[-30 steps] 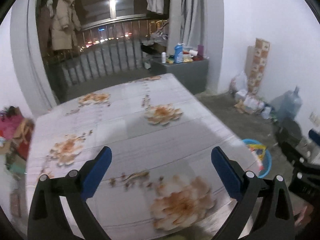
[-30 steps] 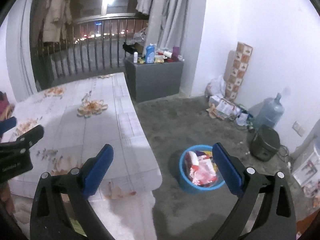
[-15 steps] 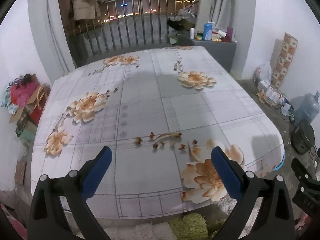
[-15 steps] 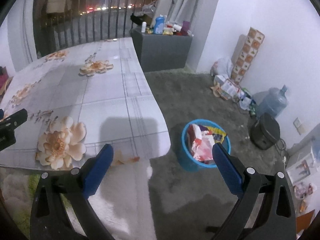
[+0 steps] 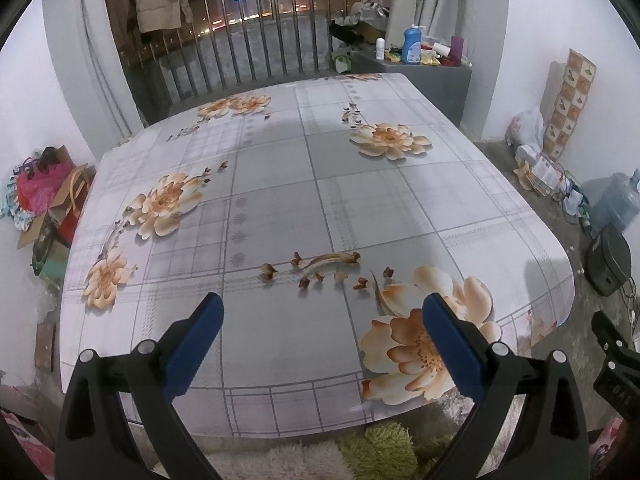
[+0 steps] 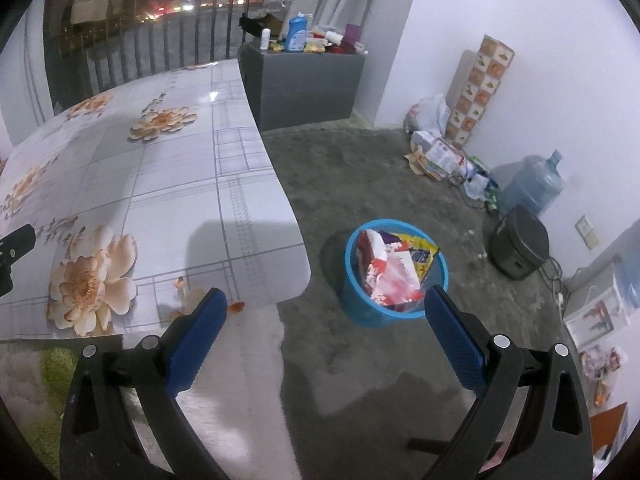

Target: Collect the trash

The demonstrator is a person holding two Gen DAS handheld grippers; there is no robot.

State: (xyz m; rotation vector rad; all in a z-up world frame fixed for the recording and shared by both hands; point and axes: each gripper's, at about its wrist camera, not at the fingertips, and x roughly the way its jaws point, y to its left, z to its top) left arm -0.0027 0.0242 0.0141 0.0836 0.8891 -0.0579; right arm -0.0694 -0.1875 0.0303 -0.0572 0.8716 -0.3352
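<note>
White walls (image 6: 500, 8), grey floor (image 6: 360, 168), floral table (image 5: 280, 184), dark balcony railing (image 5: 256, 56)

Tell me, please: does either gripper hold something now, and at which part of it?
Nothing is held. The left gripper is open above the flowered table, and the right gripper is open with only floor and the blue bin beyond it.

1. The left gripper (image 5: 322, 322) has its 2 blue-padded fingers (image 5: 196, 344) spread wide, with nothing between them.
2. The right gripper (image 6: 322, 322) is also spread wide and holds nothing.
3. Both grippers point forward and a little downward.
4. In the left wrist view, a black part at the right edge is probably the right gripper's finger.
</note>
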